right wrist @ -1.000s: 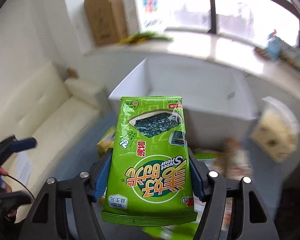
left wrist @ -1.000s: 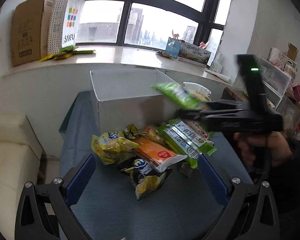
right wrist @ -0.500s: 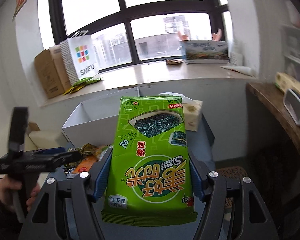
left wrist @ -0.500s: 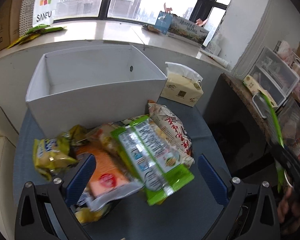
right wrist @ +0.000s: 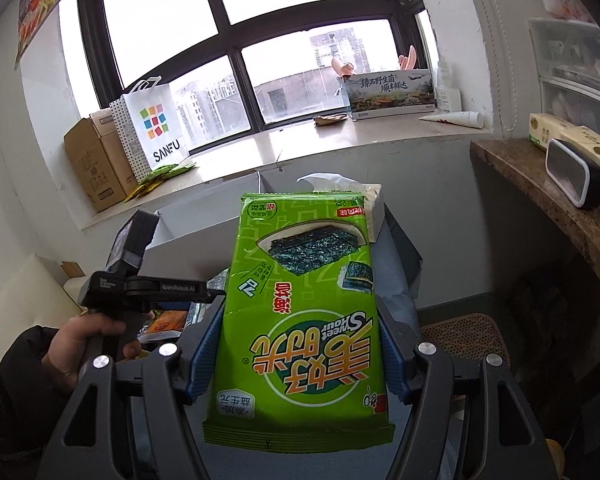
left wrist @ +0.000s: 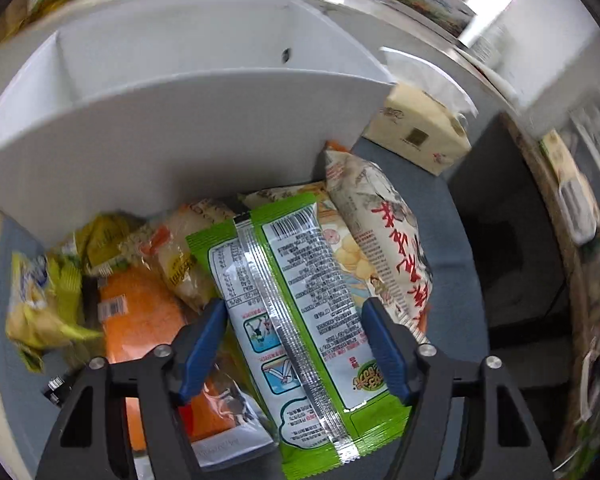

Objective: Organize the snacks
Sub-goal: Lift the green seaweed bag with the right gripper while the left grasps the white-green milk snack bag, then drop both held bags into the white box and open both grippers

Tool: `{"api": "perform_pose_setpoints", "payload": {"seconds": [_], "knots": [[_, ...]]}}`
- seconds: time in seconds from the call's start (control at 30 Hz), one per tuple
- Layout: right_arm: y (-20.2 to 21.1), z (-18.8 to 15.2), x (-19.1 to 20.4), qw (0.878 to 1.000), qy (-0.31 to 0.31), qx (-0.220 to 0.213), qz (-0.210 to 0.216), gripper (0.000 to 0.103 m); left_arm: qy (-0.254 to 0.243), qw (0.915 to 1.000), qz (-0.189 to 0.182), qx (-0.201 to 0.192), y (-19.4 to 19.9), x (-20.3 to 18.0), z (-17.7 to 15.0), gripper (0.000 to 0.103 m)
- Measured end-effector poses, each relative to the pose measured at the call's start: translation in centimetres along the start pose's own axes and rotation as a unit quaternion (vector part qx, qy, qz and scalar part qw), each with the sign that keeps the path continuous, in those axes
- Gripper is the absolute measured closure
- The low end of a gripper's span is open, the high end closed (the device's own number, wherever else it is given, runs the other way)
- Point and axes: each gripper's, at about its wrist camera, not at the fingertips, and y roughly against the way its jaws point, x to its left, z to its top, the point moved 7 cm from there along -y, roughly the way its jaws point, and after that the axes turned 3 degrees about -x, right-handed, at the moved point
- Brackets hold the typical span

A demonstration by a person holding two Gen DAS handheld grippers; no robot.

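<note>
Seaweed pack [right wrist: 300, 312] sits clamped in right tongs [right wrist: 296, 344], hiding the pile; left tongs [left wrist: 296, 340] closing around green packet [left wrist: 296, 320].

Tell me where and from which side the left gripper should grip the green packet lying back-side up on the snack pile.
Grip the green packet across its width at the near half, coming down from above. It lies flat and long on the pile, long edges exposed on both sides. The left gripper already straddles it, jaws closing, pads seemingly not yet pressing.

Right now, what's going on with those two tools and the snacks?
Right tool gripping seaweed packet. Left tool closing around green packet on pile. White box behind, nothing blocking.
</note>
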Motion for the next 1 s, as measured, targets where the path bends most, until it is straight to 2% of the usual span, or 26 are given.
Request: {"api": "perform_pose_setpoints", "payload": {"seconds": [0.1, 0.2, 0.3, 0.43, 0.53, 0.67, 0.8, 0.87, 0.9, 1.0], "knots": [[-0.2, 0.0, 0.6, 1.000, 0.003, -0.001, 0.005, 0.031, -0.018, 0.9994, -0.013, -0.027, 1.8, -0.3, -0.1, 0.030], [-0.6, 0.1, 1.3, 1.000, 0.009, 0.001, 0.011, 0.031, -0.050, 0.9945, -0.010, -0.092, 5.6, -0.4, 0.1, 0.030], [-1.3, 0.2, 2.2, 1.000, 0.015, 0.003, 0.021, 0.031, -0.077, 0.9844, -0.019, -0.157, 9.9, -0.1, 0.2, 0.030], [-3.2, 0.9, 4.1, 0.999, 0.017, 0.007, 0.039, 0.031, -0.083, 0.9691, -0.048, -0.227, 15.4, 1.7, 0.8, 0.030], [-5.0, 2.0, 6.1, 0.998, 0.025, 0.011, 0.059, 0.031, -0.080, 0.9582, -0.042, -0.271, 18.6, 3.5, 2.0, 0.030], [-8.4, 5.8, 9.5, 0.995, 0.058, -0.002, 0.078, 0.031, -0.060, 0.9538, -0.042, -0.291, 20.0, 6.9, 5.4, 0.030], [-13.1, 10.4, 12.3, 0.992, 0.066, -0.007, 0.105, 0.031, -0.020, 0.9531, -0.055, -0.297, 19.3, 9.6, 10.6, 0.030], [-15.9, 12.2, 13.3, 0.992, 0.073, -0.003, 0.104, 0.031, -0.027, 0.9513, -0.045, -0.304, 18.8, 10.1, 13.0, 0.030], [-17.4, 13.0, 13.8, 0.992, 0.078, 0.001, 0.102, 0.031, -0.036, 0.9519, -0.029, -0.303, 18.4, 10.4, 14.0, 0.030], [-22.3, 14.9, 14.9, 0.991, 0.084, 0.030, 0.100, 0.031, -0.050, 0.9580, -0.018, -0.282, 16.0, 10.8, 16.7, 0.030]]}}
